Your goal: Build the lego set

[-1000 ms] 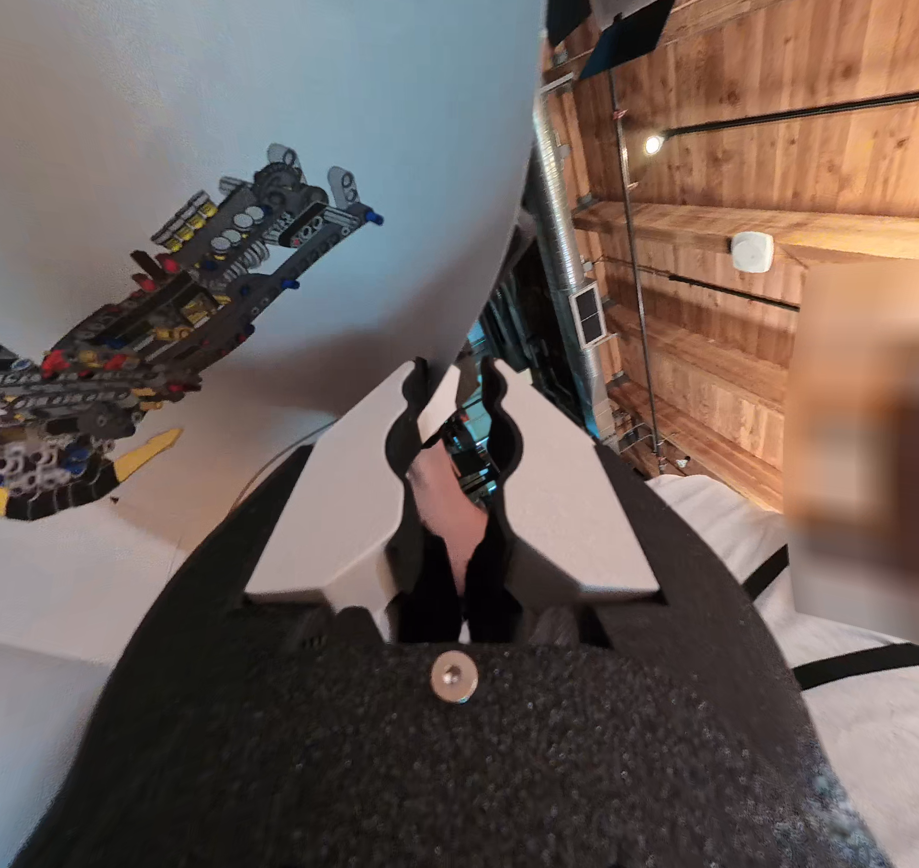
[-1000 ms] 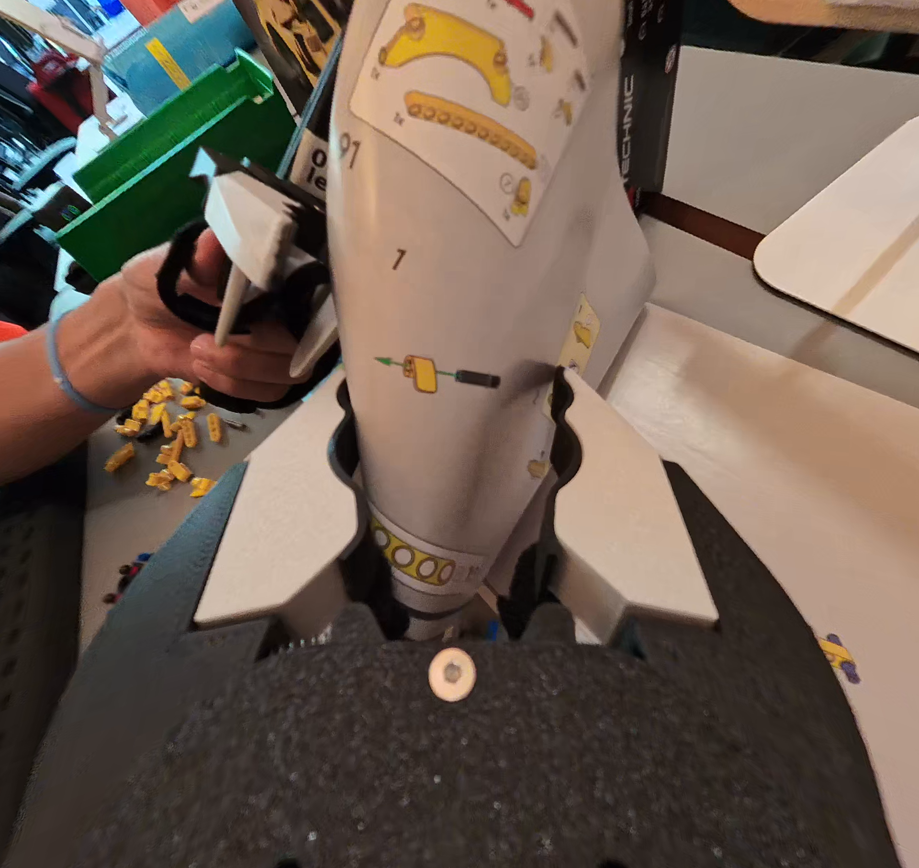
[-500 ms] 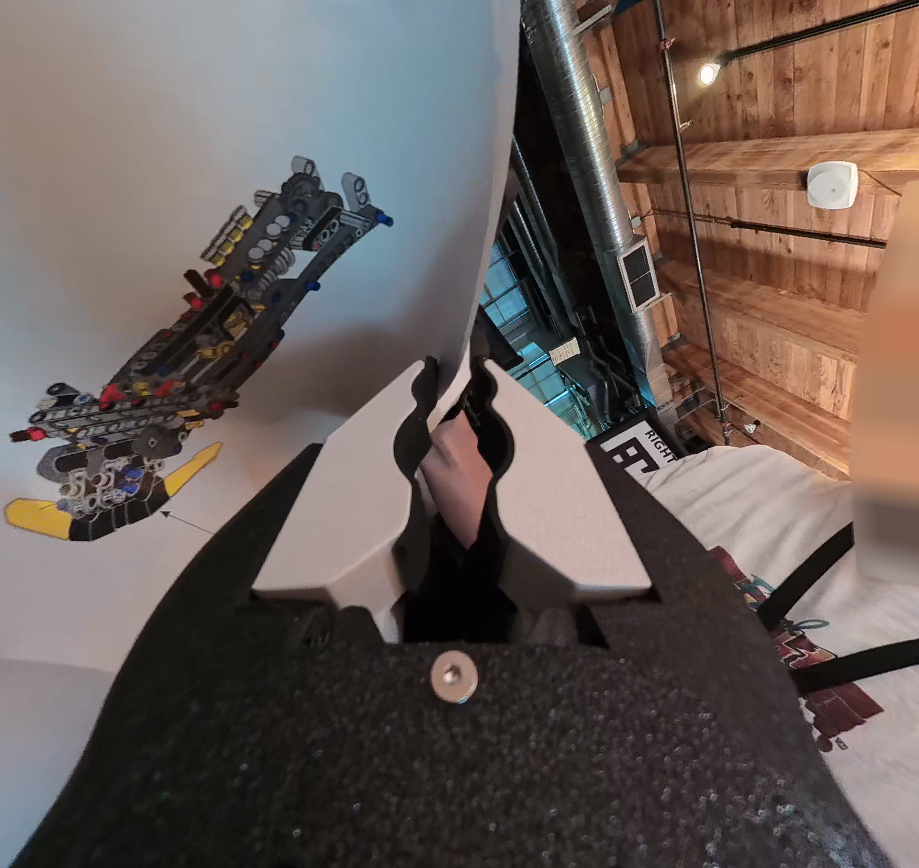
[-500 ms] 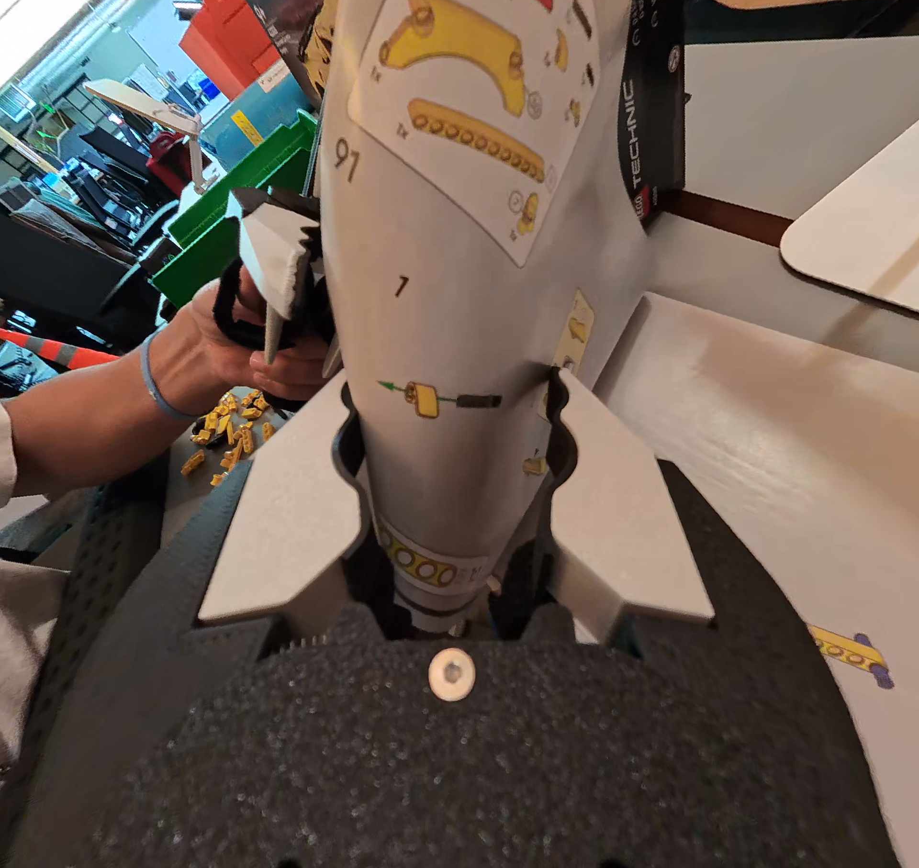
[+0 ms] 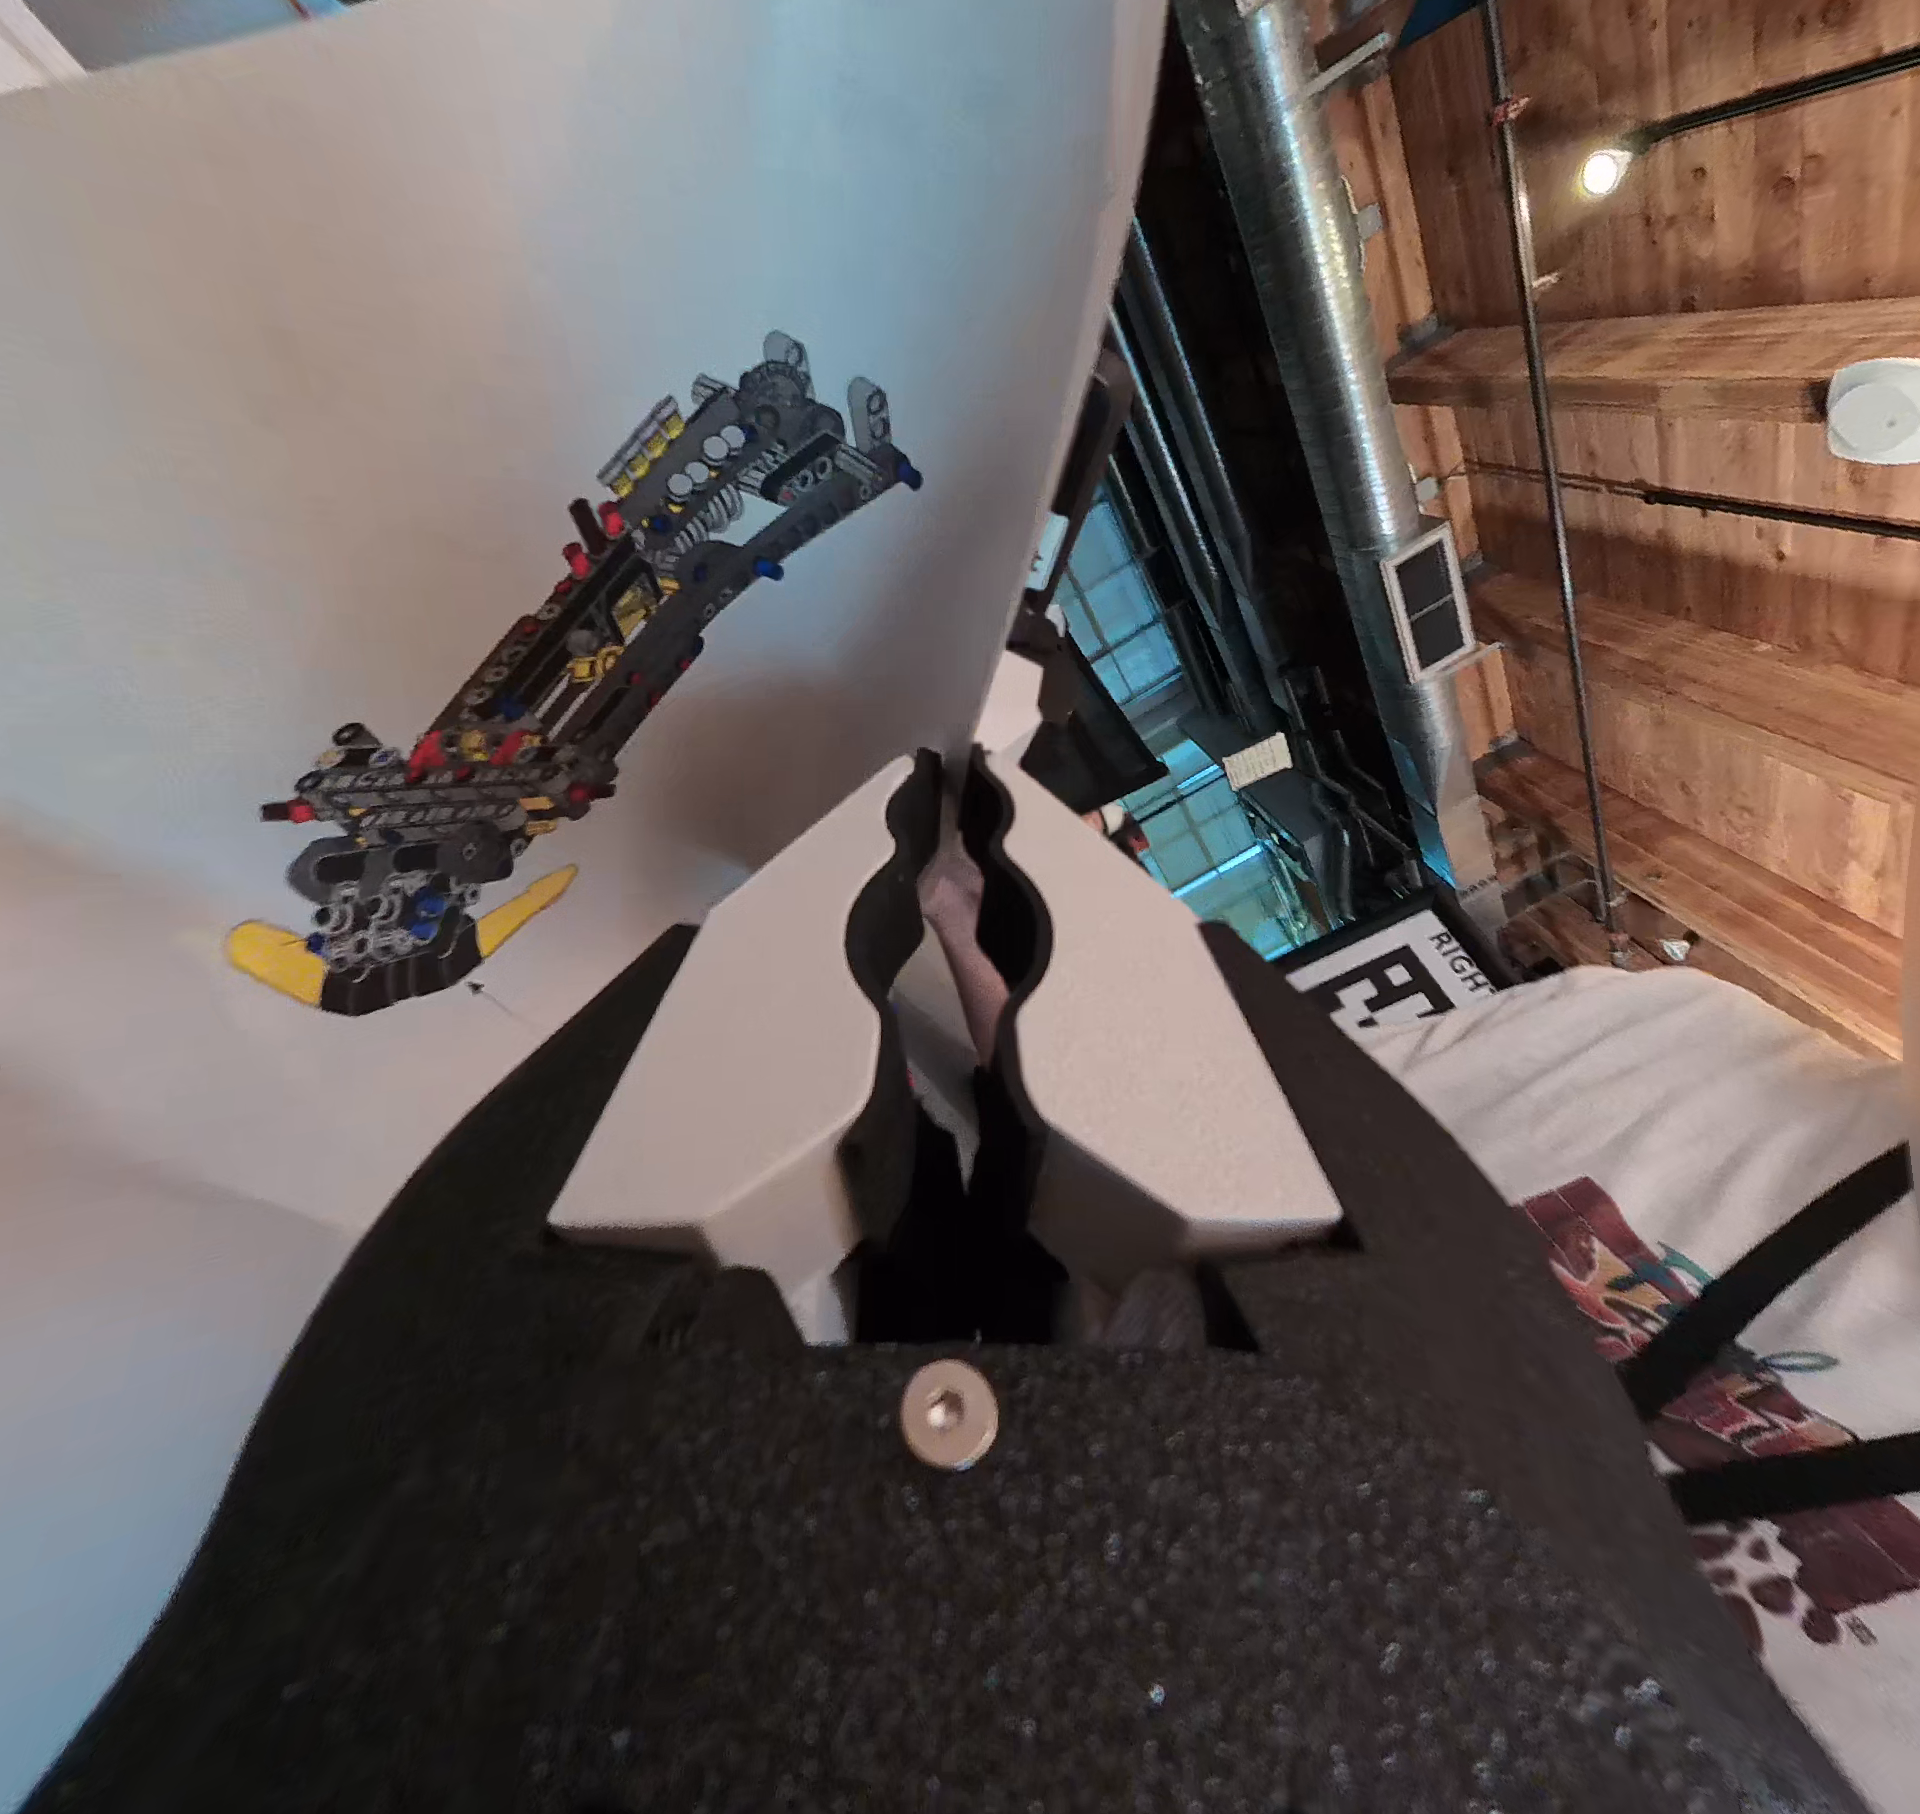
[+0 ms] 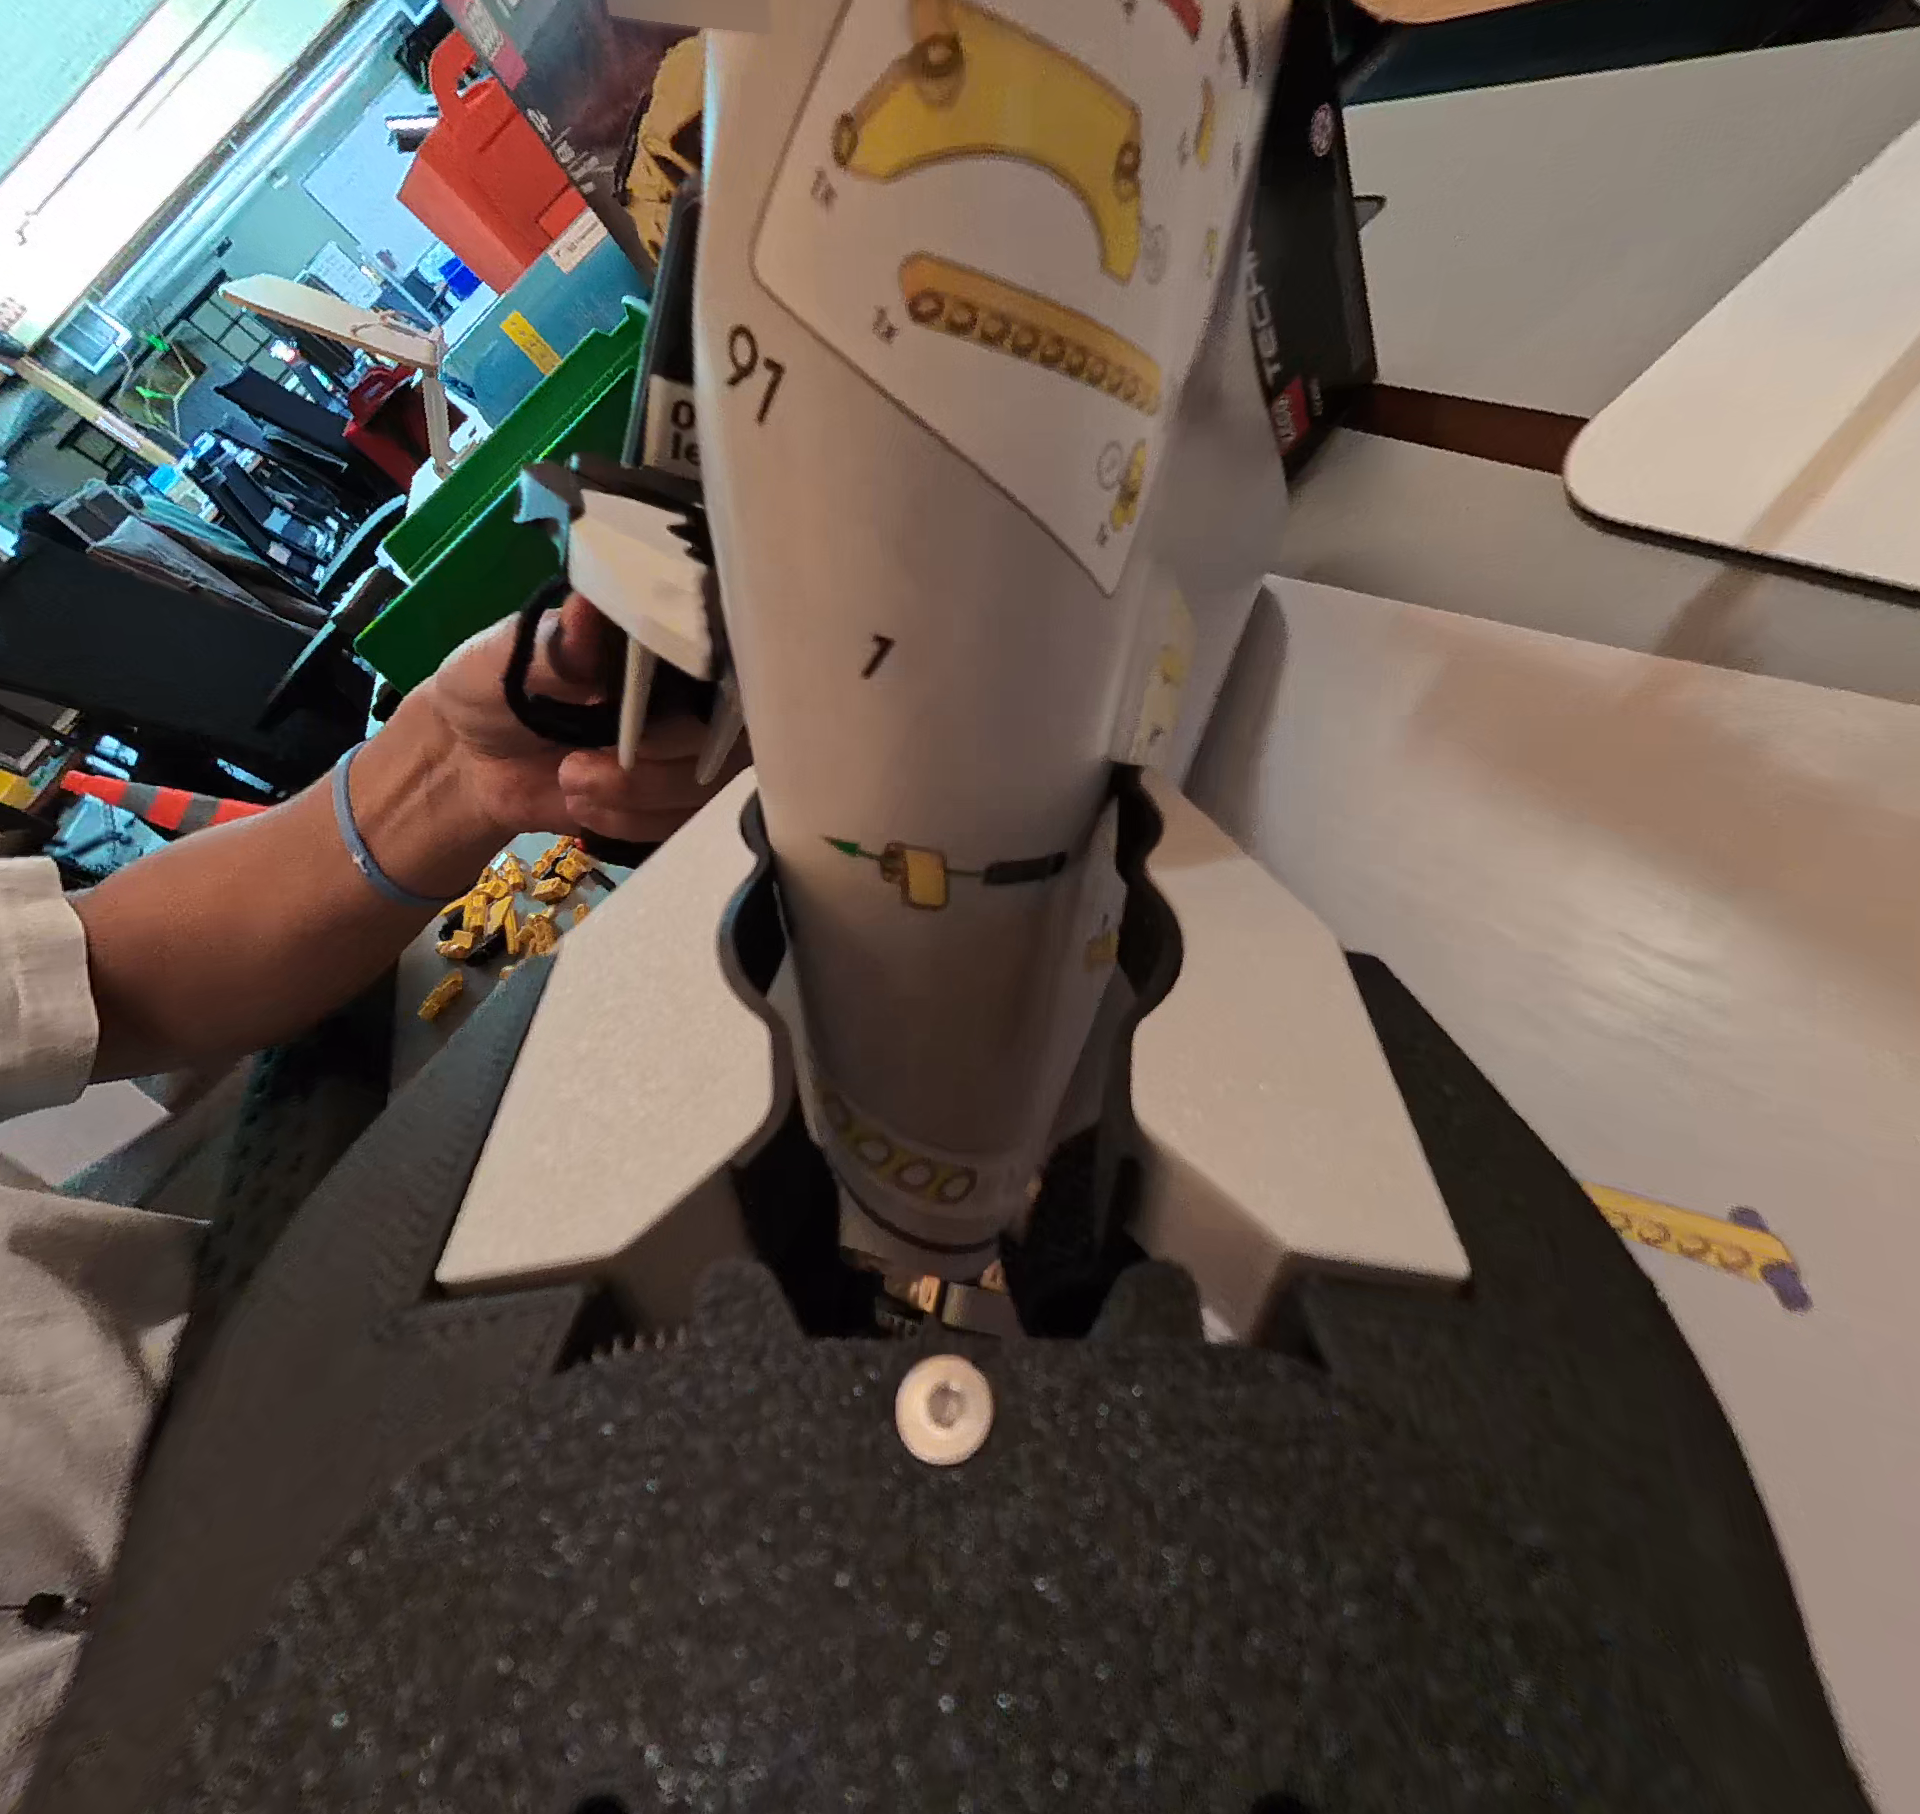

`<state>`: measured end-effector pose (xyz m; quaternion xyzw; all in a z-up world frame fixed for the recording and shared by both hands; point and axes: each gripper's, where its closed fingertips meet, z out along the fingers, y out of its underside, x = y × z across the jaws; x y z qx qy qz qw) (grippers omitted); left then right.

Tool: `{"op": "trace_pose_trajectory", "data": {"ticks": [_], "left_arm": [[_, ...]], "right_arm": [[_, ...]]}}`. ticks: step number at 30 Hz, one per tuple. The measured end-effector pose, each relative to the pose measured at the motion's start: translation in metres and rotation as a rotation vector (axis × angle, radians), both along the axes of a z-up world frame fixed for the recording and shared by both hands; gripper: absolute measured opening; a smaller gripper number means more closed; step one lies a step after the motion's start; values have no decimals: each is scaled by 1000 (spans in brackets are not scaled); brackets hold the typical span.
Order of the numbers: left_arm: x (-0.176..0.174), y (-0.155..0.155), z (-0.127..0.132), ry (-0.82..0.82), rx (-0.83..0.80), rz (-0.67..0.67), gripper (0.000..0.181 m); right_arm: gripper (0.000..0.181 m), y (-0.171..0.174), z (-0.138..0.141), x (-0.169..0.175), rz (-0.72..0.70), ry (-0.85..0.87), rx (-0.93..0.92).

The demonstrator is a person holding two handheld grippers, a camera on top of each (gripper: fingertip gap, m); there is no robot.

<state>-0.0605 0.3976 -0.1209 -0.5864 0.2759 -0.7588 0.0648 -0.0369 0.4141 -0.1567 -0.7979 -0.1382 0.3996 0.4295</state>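
Note:
The white instruction booklet point(image 6: 935, 569) is lifted off the table and bent into a curve. My right gripper point(image 6: 940, 798) is shut on its lower part, with the bulging pages pressed between both fingers. My left gripper point(image 5: 943, 772) is shut on the edge of a page point(image 5: 520, 310) that shows a printed picture of the model. In the right wrist view the left gripper point(image 6: 644, 580), held by a hand point(image 6: 468, 746), pinches the booklet's left edge. Loose yellow lego pieces point(image 6: 509, 917) lie on the table below that hand.
A green bin point(image 6: 499, 538) and a dark lego box point(image 6: 1304, 310) stand behind the booklet. The white table point(image 6: 1558, 829) stretches to the right, with a rounded white board point(image 6: 1766, 434) at the back. The left wrist view looks up at a wooden ceiling point(image 5: 1714, 621).
My left gripper's jaws have closed tighter on the page edge and it has risen along the booklet. The page has swung so more of it shows. My right gripper keeps its hold.

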Motion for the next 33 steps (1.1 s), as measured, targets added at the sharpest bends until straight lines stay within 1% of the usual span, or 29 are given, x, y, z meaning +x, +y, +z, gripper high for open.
{"op": "trace_pose_trajectory", "data": {"ticks": [1, 3, 4, 9, 11, 14, 15, 16, 19, 21, 23, 25, 26, 28, 29, 30, 31, 32, 33], "left_arm": [[0, 2, -2, 6, -6, 11, 1], [0, 4, -1, -10, -45, 16, 0], [2, 5, -2, -12, -55, 17, 0], [18, -8, -2, -30, -79, -28, 2], [24, -10, -3, -29, -86, -28, 2], [28, -7, -4, -30, -105, -11, 3], [29, -7, -4, -34, -113, -11, 7], [29, -6, -4, -33, -119, -10, 10], [29, -5, -9, -15, -113, -1, 9], [29, -2, -14, 12, -92, 21, 1], [27, -1, -17, 29, -75, 36, 0], [26, 0, -15, 24, -84, 40, 0], [25, 1, -15, 24, -84, 42, 0], [23, 2, -14, 27, -91, 46, 0], [21, 2, -14, 35, -96, 53, 0], [16, 3, -16, 53, -101, 62, 0], [9, 4, -17, 76, -102, 75, 0], [-1, 4, -18, 97, -98, 90, 0], [-15, 5, -20, 121, -91, 106, 0]], "right_arm": [[70, 0, 0, 3, -8, 10, -7], [103, -6, 4, 4, 19, 71, -33], [115, -9, 4, 3, 33, 101, -55], [113, -3, -12, 4, -16, 83, -138], [112, -1, -15, 8, -31, 71, -148], [101, 0, -17, 16, -51, 63, -153], [96, 1, -20, 21, -70, 50, -155], [94, 1, -21, 23, -77, 56, -162], [87, 1, -21, 28, -87, 99, -175], [85, 1, -21, 34, -98, 102, -186], [83, 0, -15, 50, -148, 100, -175], [83, -3, -3, 75, -229, 43, -136], [86, -5, 2, 88, -283, -13, -109], [87, -12, 8, 112, -375, -183, -76], [86, -14, 13, 116, -396, -259, -48], [83, -15, 19, 114, -398, -314, -14], [79, -16, 22, 104, -372, -345, 18], [75, -16, 19, 91, -324, -371, 30], [75, -15, 9, 81, -280, -408, 14]]}}
